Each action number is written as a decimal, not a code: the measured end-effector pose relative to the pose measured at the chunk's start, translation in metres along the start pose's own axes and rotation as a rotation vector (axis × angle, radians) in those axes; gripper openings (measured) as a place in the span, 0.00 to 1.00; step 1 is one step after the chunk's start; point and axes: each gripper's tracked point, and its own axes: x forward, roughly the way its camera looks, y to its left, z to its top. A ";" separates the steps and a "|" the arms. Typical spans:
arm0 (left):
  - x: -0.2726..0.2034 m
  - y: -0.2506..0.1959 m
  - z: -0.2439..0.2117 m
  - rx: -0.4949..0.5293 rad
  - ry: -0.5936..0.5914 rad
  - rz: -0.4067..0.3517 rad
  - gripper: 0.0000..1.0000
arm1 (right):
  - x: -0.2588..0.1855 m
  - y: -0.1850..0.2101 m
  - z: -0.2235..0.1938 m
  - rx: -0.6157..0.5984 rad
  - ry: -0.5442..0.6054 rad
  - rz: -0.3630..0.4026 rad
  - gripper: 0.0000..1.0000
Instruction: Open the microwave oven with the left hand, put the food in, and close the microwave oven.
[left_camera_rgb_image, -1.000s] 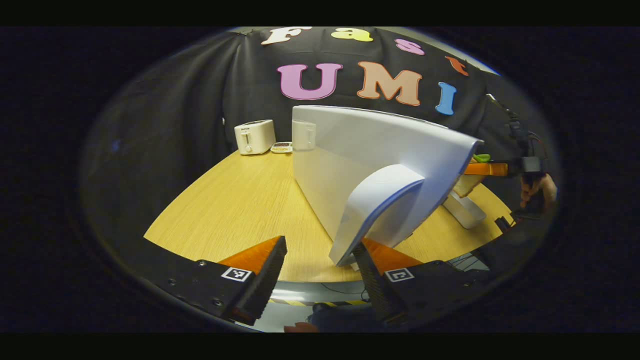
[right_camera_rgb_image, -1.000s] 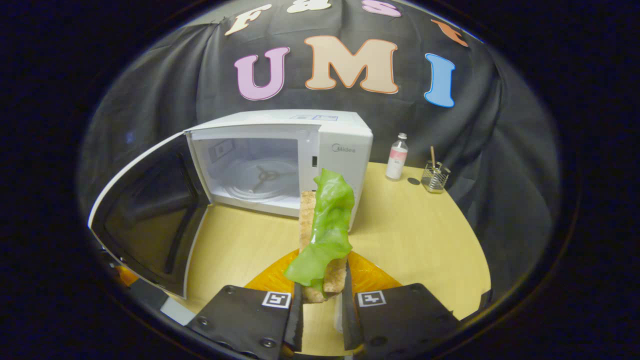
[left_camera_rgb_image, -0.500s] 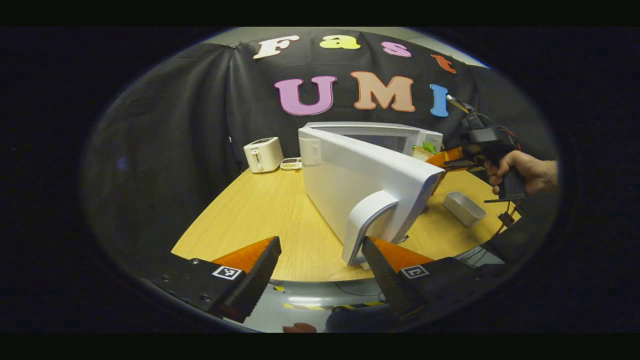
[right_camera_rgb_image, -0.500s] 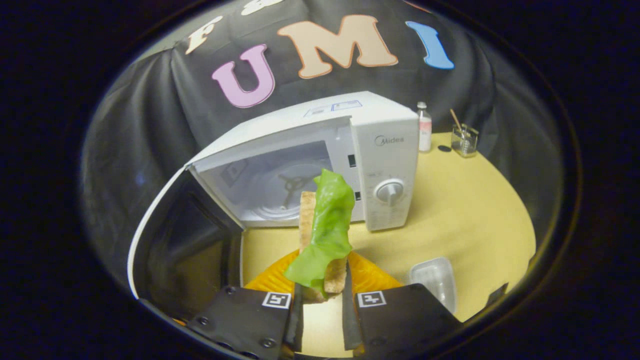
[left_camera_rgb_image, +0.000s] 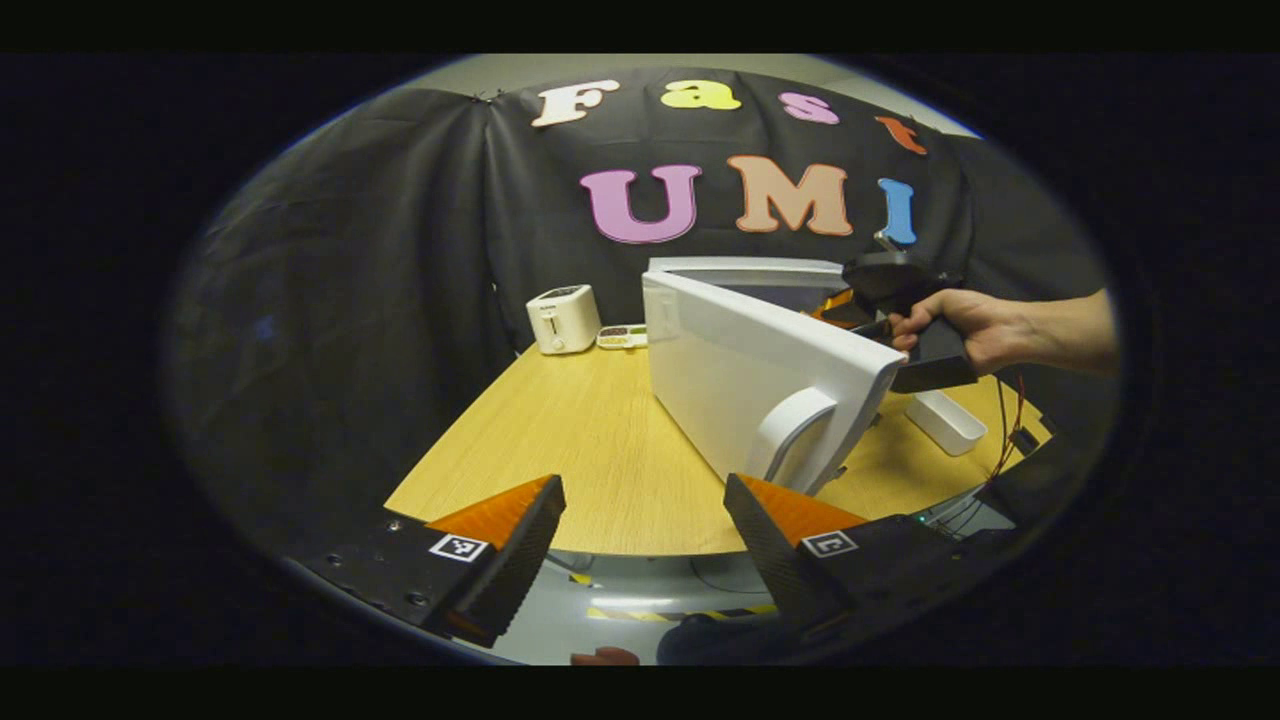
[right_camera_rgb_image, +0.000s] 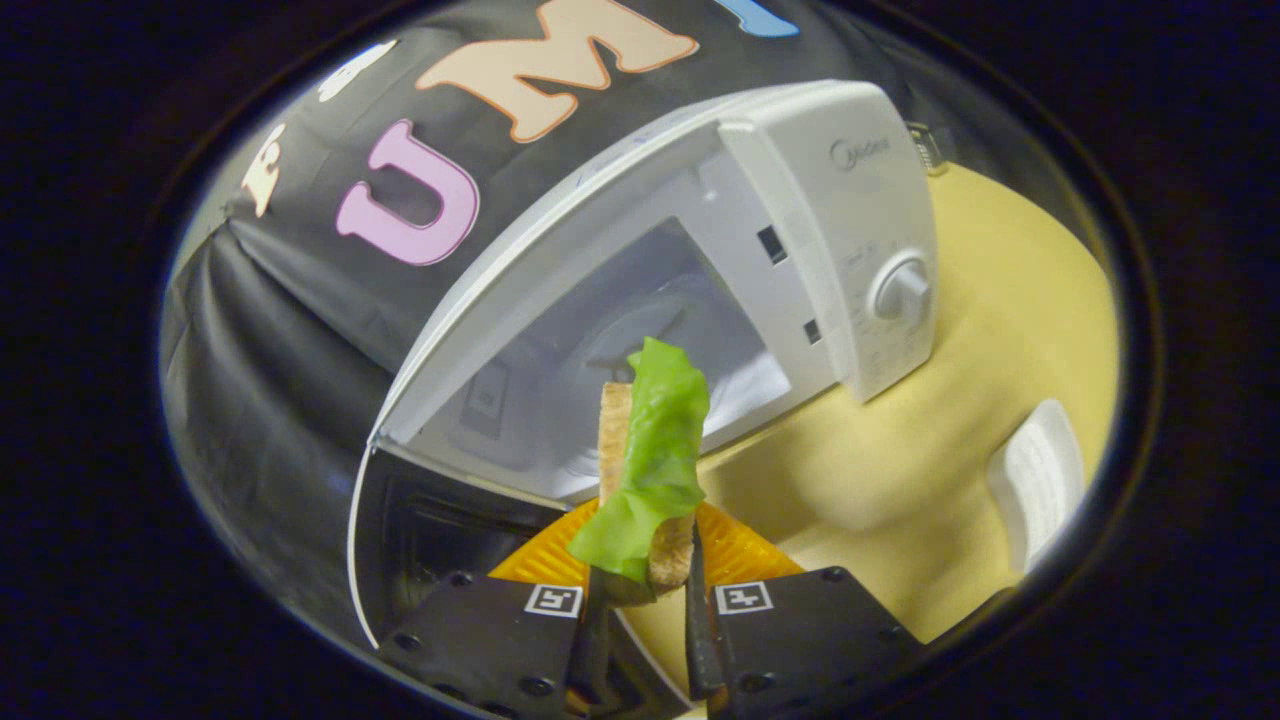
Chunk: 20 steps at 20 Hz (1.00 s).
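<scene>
In the right gripper view, the fingers of the right gripper (right_camera_rgb_image: 640, 615) pinch the food (right_camera_rgb_image: 645, 470), a slice of toasted bread with a green lettuce leaf lying over it. The food stands upright between the two fingers and rises above them. It is just in front of the open cavity of the white microwave oven (right_camera_rgb_image: 800, 210), at the lower edge of the opening. Inside the cavity a round turntable is visible behind the food. The control panel with a round knob (right_camera_rgb_image: 900, 290) is to the right of the opening. The microwave door (right_camera_rgb_image: 420, 545) is swung open to the lower left, with its dark inner side facing the camera. A small white tray (right_camera_rgb_image: 1040, 480) lies on the wooden desk (right_camera_rgb_image: 900, 520), to the right of the oven.

In the left gripper view, the fingers of the left gripper (left_camera_rgb_image: 645, 545) are spread wide apart and hold nothing. They are at the near edge of the desk (left_camera_rgb_image: 560, 440). The open door (left_camera_rgb_image: 760, 370) shows its white outer side, and its curved handle (left_camera_rgb_image: 795, 430) is just beyond the right finger, not touching it. Behind the door, a hand (left_camera_rgb_image: 960, 325) holds the right gripper (left_camera_rgb_image: 885, 290) at the front of the oven. A white toaster (left_camera_rgb_image: 562, 318) stands at the far side of the desk, with a small dish (left_camera_rgb_image: 622, 336) beside it.
</scene>
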 end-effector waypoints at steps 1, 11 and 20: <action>-0.001 0.004 -0.001 -0.013 0.002 0.003 0.98 | 0.011 0.006 0.001 0.027 -0.022 -0.001 0.27; 0.000 0.039 -0.003 -0.017 0.017 0.015 0.98 | 0.079 0.038 0.037 0.200 -0.220 -0.046 0.34; 0.003 0.057 -0.017 -0.041 0.064 0.019 0.98 | 0.109 0.032 0.047 0.157 -0.300 -0.044 0.31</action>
